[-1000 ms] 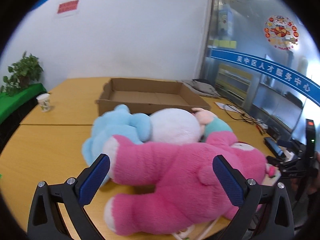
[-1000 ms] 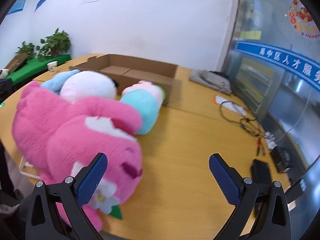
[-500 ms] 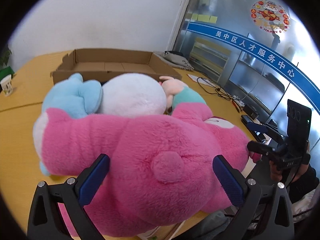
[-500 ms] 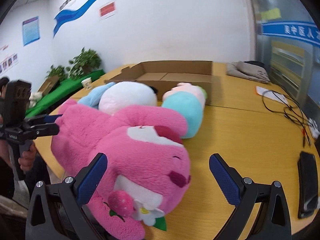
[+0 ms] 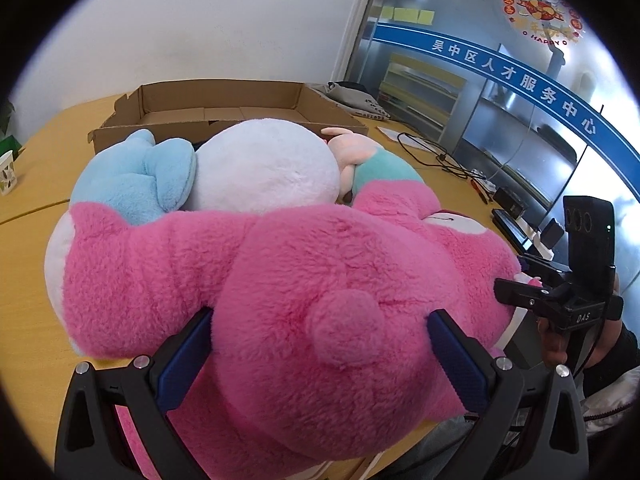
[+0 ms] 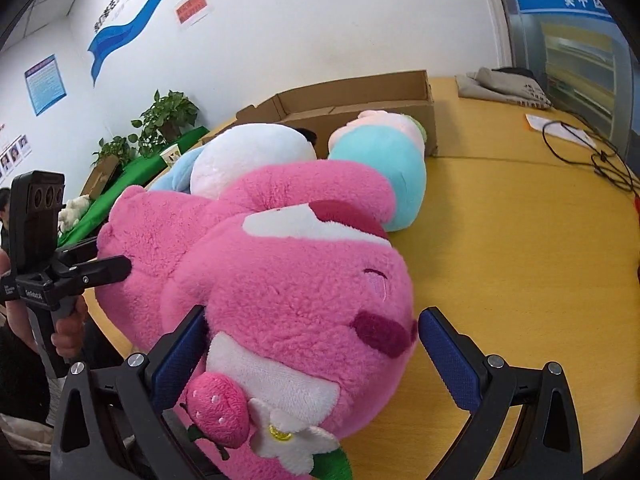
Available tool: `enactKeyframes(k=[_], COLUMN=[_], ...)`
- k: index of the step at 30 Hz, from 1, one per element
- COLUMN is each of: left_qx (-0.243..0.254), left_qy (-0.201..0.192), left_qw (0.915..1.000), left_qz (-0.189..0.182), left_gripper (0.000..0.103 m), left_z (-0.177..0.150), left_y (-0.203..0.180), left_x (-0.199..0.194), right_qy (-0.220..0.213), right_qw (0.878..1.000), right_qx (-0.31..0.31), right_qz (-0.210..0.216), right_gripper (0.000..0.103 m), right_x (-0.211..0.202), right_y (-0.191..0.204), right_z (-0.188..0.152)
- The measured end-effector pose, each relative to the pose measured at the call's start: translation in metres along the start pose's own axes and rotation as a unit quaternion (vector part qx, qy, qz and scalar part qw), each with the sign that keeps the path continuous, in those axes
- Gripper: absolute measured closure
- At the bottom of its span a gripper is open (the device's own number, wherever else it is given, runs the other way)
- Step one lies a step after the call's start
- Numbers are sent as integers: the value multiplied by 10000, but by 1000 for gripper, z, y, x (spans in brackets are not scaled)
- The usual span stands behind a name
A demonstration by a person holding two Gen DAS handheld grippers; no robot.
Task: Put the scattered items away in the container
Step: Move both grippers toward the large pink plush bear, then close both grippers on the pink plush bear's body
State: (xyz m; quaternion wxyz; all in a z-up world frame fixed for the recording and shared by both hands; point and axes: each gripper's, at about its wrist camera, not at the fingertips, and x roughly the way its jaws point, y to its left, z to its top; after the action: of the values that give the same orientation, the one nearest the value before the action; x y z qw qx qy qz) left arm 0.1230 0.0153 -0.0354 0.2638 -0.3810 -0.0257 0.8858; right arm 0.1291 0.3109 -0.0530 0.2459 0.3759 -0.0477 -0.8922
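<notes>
A big pink plush bear (image 5: 320, 280) lies on its side at the near edge of the yellow table (image 6: 520, 240). My left gripper (image 5: 320, 360) is open and straddles the bear's rump, with its blue pads against the fur on both sides. My right gripper (image 6: 314, 356) is open too and straddles the bear's head (image 6: 288, 292), just above the strawberry and flower trim. Behind the bear lie a white and light-blue plush (image 5: 260, 164) and a teal and pink plush (image 5: 384, 164). The shallow cardboard box (image 5: 224, 98) stands open right behind them.
A paper cup (image 5: 6, 172) stands at the far left of the table. Black cables (image 5: 440, 156), a paper sheet, dark devices (image 5: 512, 204) and a folded grey cloth (image 6: 504, 84) occupy the right side. Potted plants (image 6: 168, 116) stand on a green ledge beyond the table.
Both grippers have moved in on the pink bear, which now fills the gap between each pair of fingers. The finger spacing has stayed the same and the plush toys have not shifted.
</notes>
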Motion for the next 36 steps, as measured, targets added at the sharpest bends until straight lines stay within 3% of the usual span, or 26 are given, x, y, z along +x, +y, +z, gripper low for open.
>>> enactKeyframes(k=[12, 20, 28, 32, 36], left_qx=[22, -199, -198, -271, -292], left_qy=[277, 375, 317, 383, 265], left_qw=[9993, 9990, 9992, 9988, 9991], left_qz=[-268, -143, -115, -163, -170], left_gripper=[1, 27, 53, 57, 58], left_z=[4, 0, -3, -4, -1], left_y=[4, 3, -2, -5, -9], left_x=[5, 0, -18, -27, -41], right_qy=[153, 175, -13, -168, -349], right_qw=[9980, 9985, 9998, 9995, 9984], right_qx=[620, 517, 141, -4, -244], right_qz=[20, 66, -130, -264, -366], right_gripper=[0, 1, 22, 32, 34], right_x=[5, 10, -3, -15, -32], right_y=[-5, -1, 19, 29, 41], right_z=[-6, -6, -9, -8, -1])
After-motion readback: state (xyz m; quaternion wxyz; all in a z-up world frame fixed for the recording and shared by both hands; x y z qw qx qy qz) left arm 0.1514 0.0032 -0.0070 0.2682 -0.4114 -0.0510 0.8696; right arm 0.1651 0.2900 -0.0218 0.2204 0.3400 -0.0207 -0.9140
